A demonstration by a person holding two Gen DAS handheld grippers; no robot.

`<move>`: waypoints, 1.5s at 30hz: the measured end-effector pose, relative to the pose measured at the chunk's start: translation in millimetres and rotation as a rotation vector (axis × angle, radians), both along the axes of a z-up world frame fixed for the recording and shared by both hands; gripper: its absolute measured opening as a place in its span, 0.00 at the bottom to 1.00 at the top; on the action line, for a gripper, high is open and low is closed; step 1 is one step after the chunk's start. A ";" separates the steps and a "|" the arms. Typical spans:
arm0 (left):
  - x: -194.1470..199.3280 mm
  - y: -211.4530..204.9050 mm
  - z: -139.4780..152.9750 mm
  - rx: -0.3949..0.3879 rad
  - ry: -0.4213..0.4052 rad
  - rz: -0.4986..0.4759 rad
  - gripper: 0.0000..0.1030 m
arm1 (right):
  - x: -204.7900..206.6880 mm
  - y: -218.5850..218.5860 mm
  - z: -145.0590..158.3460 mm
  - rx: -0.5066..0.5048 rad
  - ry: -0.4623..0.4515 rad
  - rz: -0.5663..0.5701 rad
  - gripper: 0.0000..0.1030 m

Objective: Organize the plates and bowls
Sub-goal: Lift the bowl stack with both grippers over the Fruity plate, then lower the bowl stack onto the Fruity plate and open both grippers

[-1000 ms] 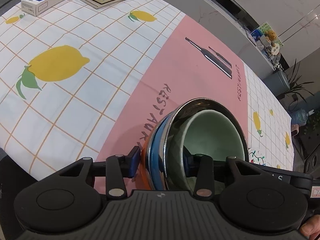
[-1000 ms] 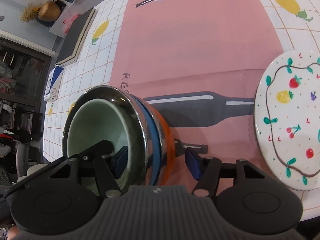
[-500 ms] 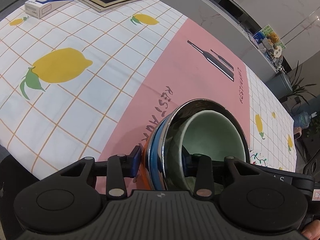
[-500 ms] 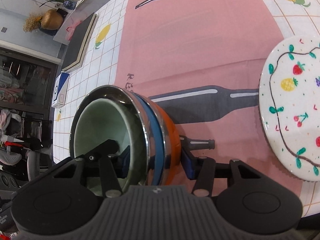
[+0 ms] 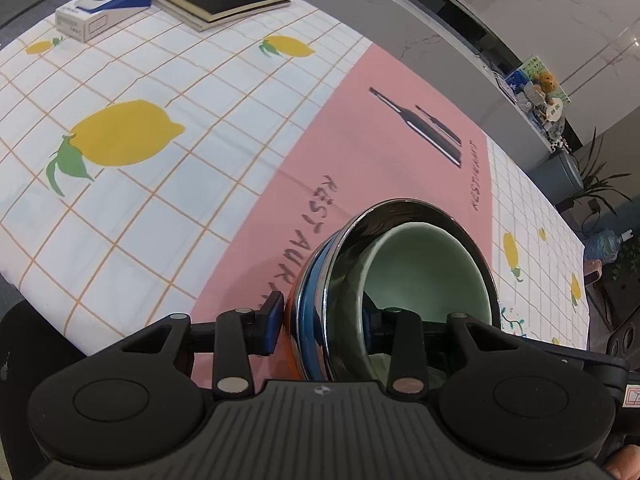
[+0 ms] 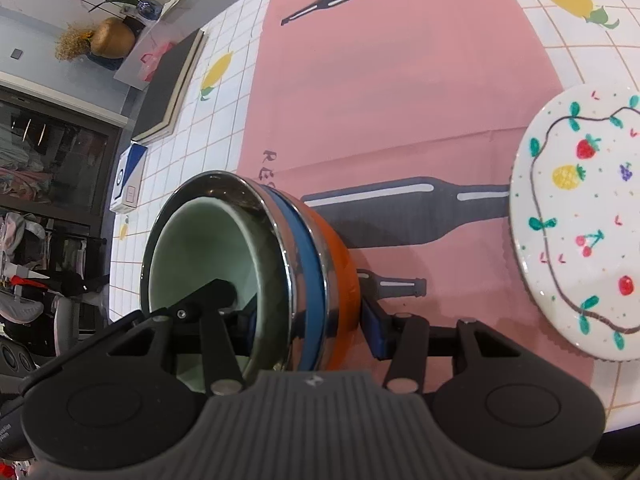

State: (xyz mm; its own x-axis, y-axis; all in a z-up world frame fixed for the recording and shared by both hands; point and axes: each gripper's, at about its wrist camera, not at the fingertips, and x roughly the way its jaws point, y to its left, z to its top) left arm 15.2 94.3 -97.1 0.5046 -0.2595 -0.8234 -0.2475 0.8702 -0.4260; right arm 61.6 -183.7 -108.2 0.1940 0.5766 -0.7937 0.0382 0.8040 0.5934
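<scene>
The lemon-print surface (image 5: 168, 184) carried books (image 5: 224, 0) and a box (image 5: 100, 12) at upper left. Both the left hand-held gripper (image 5: 320, 328) and the right hand-held gripper (image 6: 308, 320) clamped the nested bowls (image 6: 256, 264); a fruit-painted plate (image 6: 580, 220) lay at right.

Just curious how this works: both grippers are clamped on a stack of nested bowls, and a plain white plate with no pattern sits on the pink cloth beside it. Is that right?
Nearly. The plate is not plain: the right wrist view shows it painted with fruit and a vine. The rest holds: the left gripper and right gripper each clamp the stack of nested bowls, and the plate lies partly on the pink cloth.
</scene>
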 end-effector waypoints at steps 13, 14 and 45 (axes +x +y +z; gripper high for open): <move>20.1 -86.1 22.2 -0.005 -0.049 -0.156 0.41 | -1.6 -88.7 31.1 -0.023 -0.021 -0.105 0.47; 22.3 -94.0 23.1 -0.007 -0.052 -0.168 0.41 | -1.2 -96.9 33.5 -0.026 -0.023 -0.114 0.47; 44.4 -189.2 5.5 0.031 0.012 -0.298 0.39 | 4.0 -195.9 10.6 -0.024 0.011 -0.206 0.47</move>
State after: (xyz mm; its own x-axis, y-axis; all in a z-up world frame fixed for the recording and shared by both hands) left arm 59.6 -94.9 -91.6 0.4006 -0.3690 -0.8387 0.0158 0.9179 -0.3964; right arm 65.6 -379.5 -97.6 0.2974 0.5064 -0.8094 0.2095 0.7925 0.5728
